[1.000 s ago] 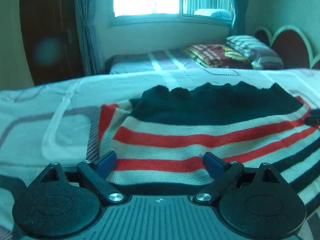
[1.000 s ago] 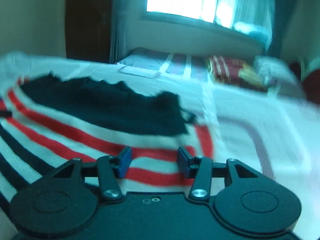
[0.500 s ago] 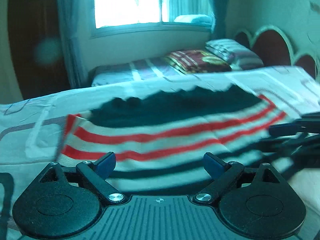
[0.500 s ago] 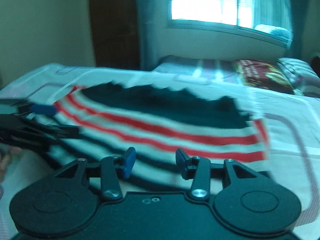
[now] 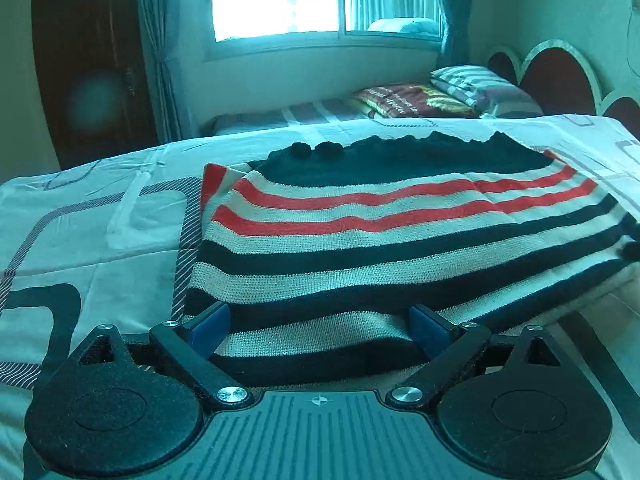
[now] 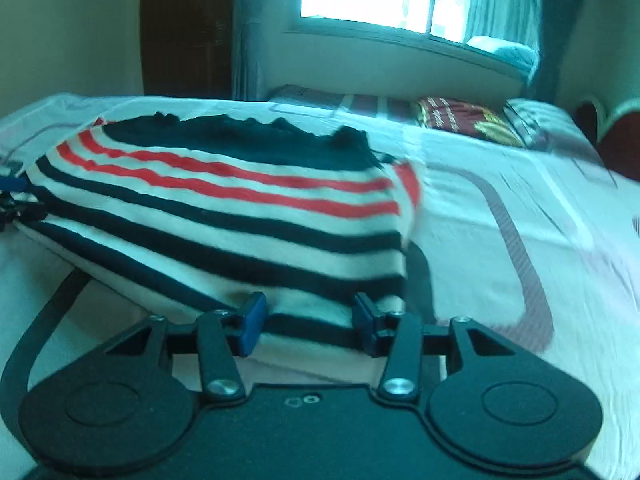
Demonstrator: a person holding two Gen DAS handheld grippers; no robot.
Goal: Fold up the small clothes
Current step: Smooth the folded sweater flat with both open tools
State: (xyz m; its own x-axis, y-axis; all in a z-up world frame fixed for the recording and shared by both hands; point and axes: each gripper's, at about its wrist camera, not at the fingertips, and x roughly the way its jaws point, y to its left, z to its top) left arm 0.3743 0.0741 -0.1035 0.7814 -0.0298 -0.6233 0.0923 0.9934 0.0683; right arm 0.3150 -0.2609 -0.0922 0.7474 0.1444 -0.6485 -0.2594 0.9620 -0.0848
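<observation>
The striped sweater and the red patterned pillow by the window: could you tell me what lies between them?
In the left wrist view, only bare white bedsheet separates the striped sweater from the red patterned pillow; nothing else sits there.

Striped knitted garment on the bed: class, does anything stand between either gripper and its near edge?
Nothing visible does. The striped knitted garment lies on the patterned bedsheet, its near edge already between the open jaws of the left gripper and of the right gripper. Pillows lie far behind.
</observation>
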